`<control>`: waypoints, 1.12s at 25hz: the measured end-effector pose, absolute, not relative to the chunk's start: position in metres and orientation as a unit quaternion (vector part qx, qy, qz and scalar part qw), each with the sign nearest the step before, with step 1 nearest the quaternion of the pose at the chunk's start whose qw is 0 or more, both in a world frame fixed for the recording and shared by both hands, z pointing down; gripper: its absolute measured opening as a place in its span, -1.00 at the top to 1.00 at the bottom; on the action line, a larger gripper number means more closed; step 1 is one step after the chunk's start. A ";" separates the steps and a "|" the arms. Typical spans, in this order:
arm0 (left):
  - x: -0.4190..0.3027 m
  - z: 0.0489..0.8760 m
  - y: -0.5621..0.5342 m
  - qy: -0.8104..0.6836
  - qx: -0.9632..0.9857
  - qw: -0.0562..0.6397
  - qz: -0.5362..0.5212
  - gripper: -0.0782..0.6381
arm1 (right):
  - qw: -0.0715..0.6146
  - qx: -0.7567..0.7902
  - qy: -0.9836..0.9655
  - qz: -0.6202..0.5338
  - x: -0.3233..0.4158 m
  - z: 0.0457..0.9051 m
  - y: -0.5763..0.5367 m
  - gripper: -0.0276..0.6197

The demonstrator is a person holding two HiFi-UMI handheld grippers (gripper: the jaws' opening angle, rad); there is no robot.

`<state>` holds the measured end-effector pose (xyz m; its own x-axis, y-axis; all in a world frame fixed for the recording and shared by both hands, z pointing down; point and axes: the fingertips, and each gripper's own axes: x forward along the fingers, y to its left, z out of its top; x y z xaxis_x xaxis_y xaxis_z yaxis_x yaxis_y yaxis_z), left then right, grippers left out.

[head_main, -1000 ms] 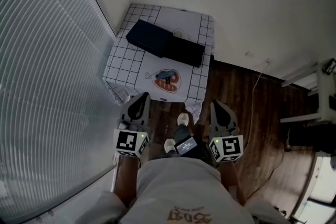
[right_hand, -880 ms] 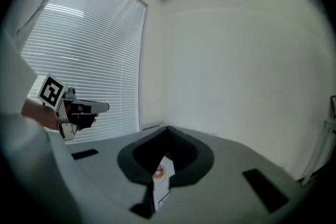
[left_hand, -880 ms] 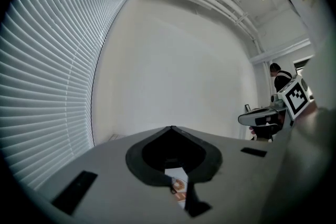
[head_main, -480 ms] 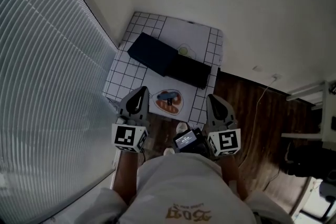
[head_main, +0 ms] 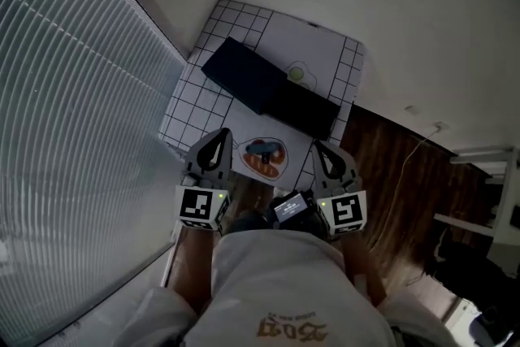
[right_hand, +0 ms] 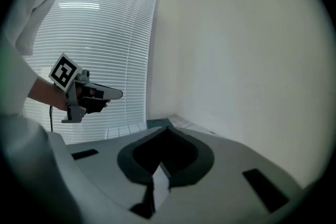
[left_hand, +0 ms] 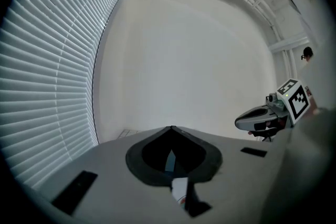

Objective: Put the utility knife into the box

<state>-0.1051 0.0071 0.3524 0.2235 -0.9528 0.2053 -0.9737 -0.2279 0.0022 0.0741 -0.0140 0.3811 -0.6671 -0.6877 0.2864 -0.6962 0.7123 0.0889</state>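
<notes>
A small dark-blue utility knife (head_main: pixel 260 149) lies on an orange oval plate (head_main: pixel 265 165) at the centre of the head view, just below the long dark rectangular box (head_main: pixel 260 85), seemingly laid out within easy reach. The left gripper (head_main: pixel 221 136) and right gripper (head_main: pixel 315 147) flank the plate from below, jaws pressed together and empty, likely poised to reach. Plate and box rest on a white grid-patterned tablecloth (head_main: pixel 195 106), with white slatted blinds (head_main: pixel 73 93) at left, pale wall (head_main: pixel 390 4) above and dark wood floor (head_main: pixel 390 166) at right.
</notes>
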 end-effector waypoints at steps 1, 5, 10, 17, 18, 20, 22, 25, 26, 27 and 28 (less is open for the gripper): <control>-0.106 0.357 0.005 -0.619 0.778 0.067 0.086 0.76 | 0.153 0.374 -0.915 0.014 0.071 0.383 -0.017 0.89; -0.107 0.372 0.000 -0.622 0.774 0.080 0.090 0.76 | 0.164 0.352 -0.922 0.008 0.060 0.395 -0.027 0.89; -0.111 0.393 -0.006 -0.616 0.774 0.097 0.106 0.76 | 0.190 0.334 -0.923 0.014 0.045 0.415 -0.030 0.89; -0.121 0.433 -0.015 -0.596 0.782 0.131 0.126 0.76 | 0.233 0.316 -0.920 0.013 0.025 0.447 -0.034 0.89; -0.121 0.438 -0.016 -0.591 0.785 0.135 0.129 0.76 | 0.242 0.313 -0.918 0.013 0.023 0.452 -0.034 0.89; -0.121 0.447 -0.017 -0.579 0.791 0.141 0.138 0.76 | 0.258 0.304 -0.917 0.012 0.017 0.462 -0.033 0.89; -0.121 0.459 -0.017 -0.567 0.795 0.152 0.150 0.76 | 0.266 0.295 -0.918 0.010 0.010 0.470 -0.032 0.89; -0.121 0.473 -0.019 -0.553 0.801 0.163 0.161 0.76 | 0.277 0.279 -0.920 0.004 0.000 0.482 -0.028 0.89; -0.121 0.476 -0.021 -0.549 0.803 0.164 0.163 0.76 | 0.285 0.275 -0.918 0.004 -0.003 0.486 -0.027 0.89; -0.121 0.478 -0.022 -0.545 0.805 0.164 0.165 0.76 | 0.291 0.273 -0.917 0.005 -0.005 0.490 -0.027 0.89; -0.121 0.481 -0.023 -0.541 0.807 0.164 0.169 0.76 | 0.296 0.271 -0.916 0.007 -0.008 0.492 -0.027 0.89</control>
